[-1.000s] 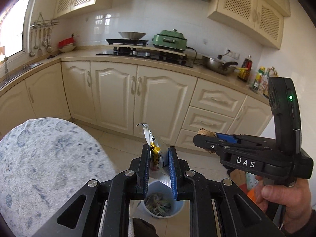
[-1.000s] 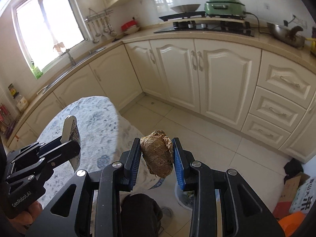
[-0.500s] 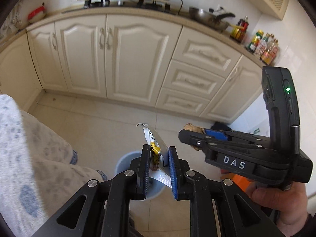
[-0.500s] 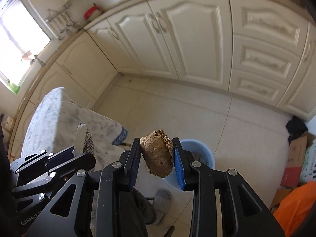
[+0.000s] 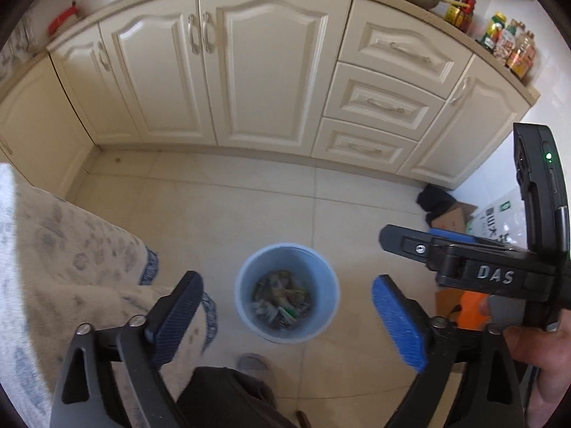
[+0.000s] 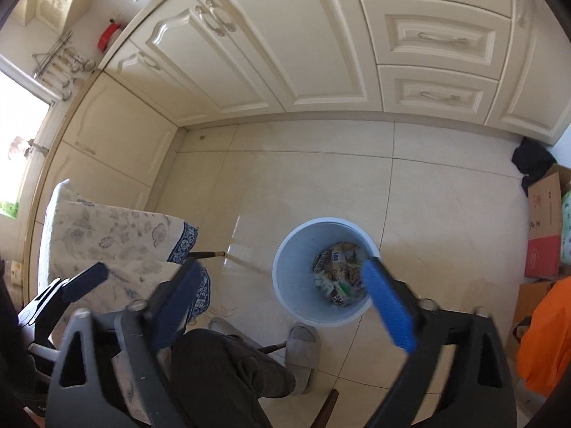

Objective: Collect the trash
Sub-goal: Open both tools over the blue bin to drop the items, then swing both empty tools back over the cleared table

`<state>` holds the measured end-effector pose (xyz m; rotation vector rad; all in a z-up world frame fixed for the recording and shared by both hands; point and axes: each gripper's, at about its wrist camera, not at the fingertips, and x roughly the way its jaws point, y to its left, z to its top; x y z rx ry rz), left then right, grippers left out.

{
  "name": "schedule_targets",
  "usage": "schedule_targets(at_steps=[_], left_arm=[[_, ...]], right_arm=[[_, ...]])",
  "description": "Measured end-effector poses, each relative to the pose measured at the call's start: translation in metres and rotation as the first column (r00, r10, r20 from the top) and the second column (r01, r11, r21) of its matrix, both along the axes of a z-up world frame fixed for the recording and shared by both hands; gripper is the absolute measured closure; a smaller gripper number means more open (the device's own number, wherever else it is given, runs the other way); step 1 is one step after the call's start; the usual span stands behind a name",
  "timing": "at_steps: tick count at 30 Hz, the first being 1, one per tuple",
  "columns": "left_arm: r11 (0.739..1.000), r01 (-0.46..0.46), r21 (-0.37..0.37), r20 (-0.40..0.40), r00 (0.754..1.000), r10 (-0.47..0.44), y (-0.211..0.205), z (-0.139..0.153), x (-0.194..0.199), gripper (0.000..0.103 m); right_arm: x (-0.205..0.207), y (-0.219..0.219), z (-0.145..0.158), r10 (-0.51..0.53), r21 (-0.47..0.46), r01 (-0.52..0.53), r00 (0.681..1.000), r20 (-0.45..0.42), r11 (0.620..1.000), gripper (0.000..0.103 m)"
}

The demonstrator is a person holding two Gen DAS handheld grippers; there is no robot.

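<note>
- Two hand-held grippers are seen above one blue bin (image 5: 287, 292): the left hand-held gripper (image 5: 287, 315) and the right hand-held gripper (image 6: 282, 305), jaws opening wide, nothing between them.
- Trash (image 6: 339, 273) lies inside the bin on the floor; the drop step is judged done.
- Next, more litter must be sought, likely on the one cloth-covered worktop (image 6: 107, 235).

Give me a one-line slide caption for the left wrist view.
Left gripper opening, nothing between its jaws, above a blue bin holding trash.
</note>
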<state>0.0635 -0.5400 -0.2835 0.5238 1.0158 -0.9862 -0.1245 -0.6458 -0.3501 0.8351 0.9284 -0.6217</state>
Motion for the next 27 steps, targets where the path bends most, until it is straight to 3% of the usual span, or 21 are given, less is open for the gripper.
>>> schedule_targets(at_steps=[8,13,21,27], left_arm=[[0.999,-0.023,-0.049,0.101,0.995,0.028,0.010,0.029,-0.039,0.001],[0.993,-0.033,-0.117,0.138,0.989,0.049,0.052,0.054,-0.053,0.001],[0.970,-0.120,-0.211,0.193,0.968,0.162,0.159,0.110,-0.062,0.001],[0.919,-0.240,-0.313,0.225,0.921,0.318,0.262,0.156,-0.073,0.001]], right_arm=[[-0.009,0.009,0.023,-0.045,-0.026,0.046,0.999,0.030,0.999,0.000],[-0.004,0.024,0.054,-0.023,-0.071,0.027,0.998,0.057,0.997,0.000],[0.019,0.069,0.119,0.046,-0.176,-0.024,0.991,0.124,0.984,0.000],[0.057,0.130,0.171,0.166,-0.274,-0.116,0.972,0.164,0.955,0.000]])
